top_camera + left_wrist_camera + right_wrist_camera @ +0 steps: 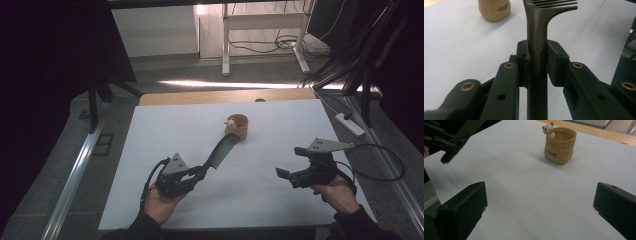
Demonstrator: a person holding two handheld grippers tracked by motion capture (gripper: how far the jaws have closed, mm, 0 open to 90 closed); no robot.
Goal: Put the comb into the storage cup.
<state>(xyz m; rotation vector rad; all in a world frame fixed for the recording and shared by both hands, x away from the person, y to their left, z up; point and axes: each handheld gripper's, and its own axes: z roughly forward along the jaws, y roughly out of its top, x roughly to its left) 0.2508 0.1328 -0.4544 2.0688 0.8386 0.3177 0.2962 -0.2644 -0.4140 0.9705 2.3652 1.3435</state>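
**Comb in your left gripper, cup beyond it**

Comb [220,150]: dark, long-handled. In the high view it lies at centre frame, slanting up and to the right from your left gripper [200,172], with the toothed end just below the cup and raised off the bench. In the left gripper view the handle [537,57] runs straight up mid-frame, pinched between the two fingers [523,58], which press on it from either side; the teeth show at the top edge.

Cup [237,125]: tan, sack-shaped, with a small bear figure [548,129] on its rim and lettering on its side. It stands upright, above centre in the high view and at upper centre-right in the right gripper view. It appears close to the comb's tip; whether they touch cannot be told.

Your right gripper [291,162]: lower right of the high view, well apart from comb and cup. Its fingers [464,206] are spread wide with nothing between them, over bare surface.

Bench [280,220]: white sheet covering, with a wooden edge [200,96] showing along the far side.
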